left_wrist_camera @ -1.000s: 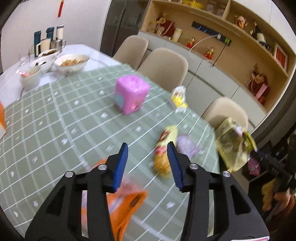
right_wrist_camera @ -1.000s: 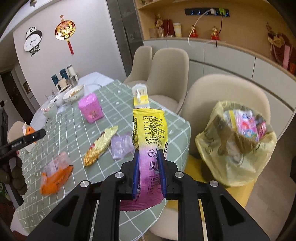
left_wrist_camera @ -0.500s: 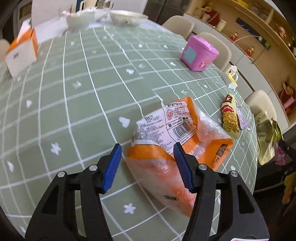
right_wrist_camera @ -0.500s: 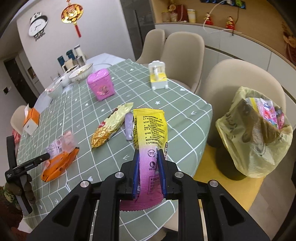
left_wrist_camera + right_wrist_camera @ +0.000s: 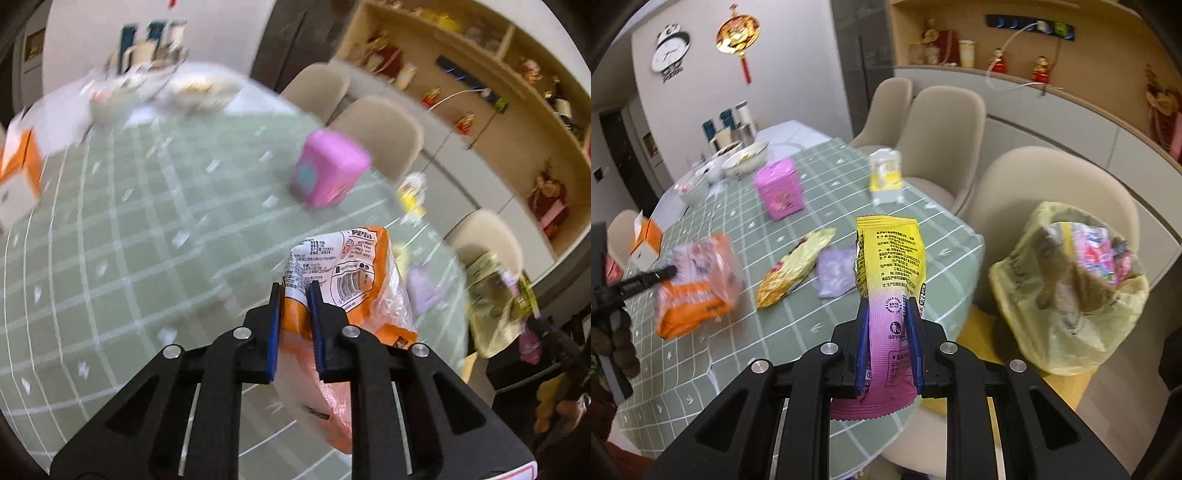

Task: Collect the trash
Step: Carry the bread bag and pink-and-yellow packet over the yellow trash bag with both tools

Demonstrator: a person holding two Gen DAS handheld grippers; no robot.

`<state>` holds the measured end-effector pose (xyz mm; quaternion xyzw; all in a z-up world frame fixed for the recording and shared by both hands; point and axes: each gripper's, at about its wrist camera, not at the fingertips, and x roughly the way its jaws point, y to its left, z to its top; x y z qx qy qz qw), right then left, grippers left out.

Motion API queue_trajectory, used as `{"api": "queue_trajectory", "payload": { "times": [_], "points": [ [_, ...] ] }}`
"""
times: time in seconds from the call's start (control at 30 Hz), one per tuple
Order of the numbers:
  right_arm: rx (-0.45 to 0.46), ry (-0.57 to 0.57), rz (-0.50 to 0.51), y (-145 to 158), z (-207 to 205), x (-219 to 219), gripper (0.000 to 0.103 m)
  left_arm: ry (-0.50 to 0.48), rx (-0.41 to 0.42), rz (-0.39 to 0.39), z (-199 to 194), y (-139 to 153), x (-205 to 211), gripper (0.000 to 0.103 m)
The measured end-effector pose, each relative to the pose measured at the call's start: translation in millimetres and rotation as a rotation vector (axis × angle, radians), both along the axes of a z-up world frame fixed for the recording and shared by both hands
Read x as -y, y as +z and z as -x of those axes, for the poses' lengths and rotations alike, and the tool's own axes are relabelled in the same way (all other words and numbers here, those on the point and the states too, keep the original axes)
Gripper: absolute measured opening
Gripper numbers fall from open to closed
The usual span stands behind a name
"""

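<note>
My left gripper (image 5: 295, 290) has its jaws pinched on the near edge of an orange and clear plastic snack bag with a white printed label (image 5: 343, 273). The right wrist view shows that same bag (image 5: 696, 280) from the side, raised at the left edge of the frame with the tip of the left tool against it. My right gripper (image 5: 886, 306) has its jaws pressed onto a flat yellow and pink foil wrapper (image 5: 888, 266), which stands upright above them, its pink serrated end hanging below.

The counter, covered with a green cloth with a white grid (image 5: 820, 192), carries the remaining litter. A long gold foil wrapper (image 5: 796, 267) lies near the middle, and a small pale purple plastic packet (image 5: 834, 271) lies just beside it. The left wrist view is blurred by motion; there the purple packet (image 5: 424, 286) shows only as a smear beyond the orange bag.

A pink box-shaped tin (image 5: 327, 168) stands farther back on the cloth. Only the right wrist view shows plainly the yellow plastic bin bag (image 5: 1067, 295), already stuffed with wrappers, standing off the counter beside a beige chair (image 5: 1045, 184). The left wrist view catches that bag (image 5: 491, 295) only at its right margin, blurred. An orange and white carton (image 5: 18, 173) stands at the far left of the counter.
</note>
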<state>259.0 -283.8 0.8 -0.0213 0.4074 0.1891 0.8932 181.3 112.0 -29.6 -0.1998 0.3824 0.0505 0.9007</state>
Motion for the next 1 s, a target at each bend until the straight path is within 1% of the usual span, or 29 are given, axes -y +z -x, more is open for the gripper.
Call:
{"api": "queue_trajectory", "payload": {
  "times": [0.07,0.2,0.33,0.47,0.57,0.7,0.77,0.87,1.0],
  "points": [
    [0.016,-0.018,-0.006,5.9,-4.1,12.5,0.019,-0.040,0.049,-0.003,-16.3,21.3,18.5,0.014],
    [0.057,-0.053,-0.020,22.1,-13.3,41.5,0.019,-0.118,0.125,0.009,-48.2,53.6,60.2,0.014],
    [0.110,-0.082,-0.016,39.7,-22.5,73.1,0.019,-0.194,0.173,0.039,-85.8,74.3,106.0,0.014],
    [0.167,-0.117,-0.001,57.9,-31.1,108.3,0.019,-0.287,0.211,0.083,-125.6,90.4,164.3,0.014],
    [0.202,-0.147,0.006,69.2,-35.9,133.1,0.019,-0.360,0.222,0.091,-153.6,97.7,212.7,0.014],
    [0.242,-0.206,0.013,79.7,-45.5,181.0,0.019,-0.443,0.218,0.093,-184.0,97.6,275.0,0.014],
    [0.249,-0.230,0.012,81.3,-50.8,203.1,0.019,-0.463,0.207,0.098,-199.6,93.4,301.2,0.014],
    [0.253,-0.262,0.006,79.9,-59.2,235.3,0.019,-0.486,0.182,0.107,-220.0,81.7,336.9,0.014],
    [0.239,-0.283,0.005,70.5,-72.3,267.6,0.019,-0.516,0.136,0.096,-249.1,55.2,381.8,0.014]
  ]
}}
